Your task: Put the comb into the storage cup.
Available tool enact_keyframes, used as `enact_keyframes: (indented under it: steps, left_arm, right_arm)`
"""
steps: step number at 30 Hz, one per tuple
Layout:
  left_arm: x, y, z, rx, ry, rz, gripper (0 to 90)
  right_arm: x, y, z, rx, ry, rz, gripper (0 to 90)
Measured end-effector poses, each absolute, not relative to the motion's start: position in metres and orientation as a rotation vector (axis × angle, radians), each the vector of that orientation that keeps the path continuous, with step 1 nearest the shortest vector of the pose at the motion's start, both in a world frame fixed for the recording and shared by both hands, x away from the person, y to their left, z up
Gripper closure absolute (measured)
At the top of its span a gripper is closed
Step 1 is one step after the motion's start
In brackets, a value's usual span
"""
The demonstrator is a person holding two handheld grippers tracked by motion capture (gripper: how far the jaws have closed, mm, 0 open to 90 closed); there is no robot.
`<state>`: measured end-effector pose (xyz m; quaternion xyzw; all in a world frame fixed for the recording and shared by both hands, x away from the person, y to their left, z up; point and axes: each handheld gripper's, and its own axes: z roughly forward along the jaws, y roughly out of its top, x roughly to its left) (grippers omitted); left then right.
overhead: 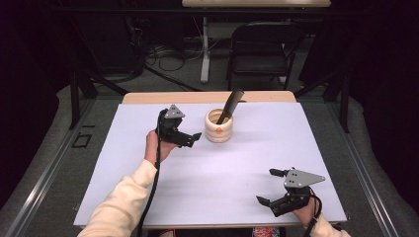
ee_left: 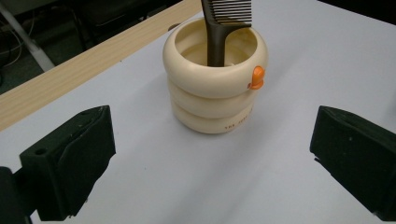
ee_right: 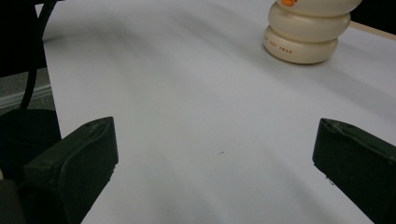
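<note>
a: where is your left gripper (overhead: 190, 139) sitting?

b: you hold it over the white table sheet (overhead: 148, 163), left of the cream ribbed cup made of 3 stacked rings (overhead: 219, 126). its tip points at the cup and stops just short of it, not touching.

a: and how do its jaws stand?

b: in the left gripper view your 2 black jaws stand wide apart with nothing between them. the cup (ee_left: 215, 77) sits ahead, centred in the gap.

a: what is in the cup?

b: a black plastic comb (overhead: 230, 105) stands in it, handle down, leaning toward the far right, with the toothed end rising above the rim. in the left gripper view the comb (ee_left: 223, 28) rests against the inside of the far wall. a small orange knob (ee_left: 256, 77) sticks out from the top ring.

a: your right gripper (overhead: 271, 186)?

b: you hold it at the near right corner of the sheet, well apart from the cup, with its jaws spread wide and empty. in the right gripper view the lower rings of the cup (ee_right: 306, 32) show far off at the upper right, with small lettering on the bottom ring.

a: anything behind the table?

b: a strip of wooden table edge (overhead: 207, 97) shows past the sheet, and a dark folding chair (overhead: 259, 52) stands beyond it on the floor.
</note>
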<state>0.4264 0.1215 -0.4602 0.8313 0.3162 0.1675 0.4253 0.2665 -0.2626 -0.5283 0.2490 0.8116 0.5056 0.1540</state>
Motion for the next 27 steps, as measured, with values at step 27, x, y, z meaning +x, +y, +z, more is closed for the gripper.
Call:
enact_keyframes:
  steps: [27]
  left_arm:
    - [0.374, 0.150, -0.473, 2.057, 0.823, 0.432, 0.1]
  right_arm:
    - [0.267, -0.260, -0.529, 0.712, 2.345, 1.434, 0.0]
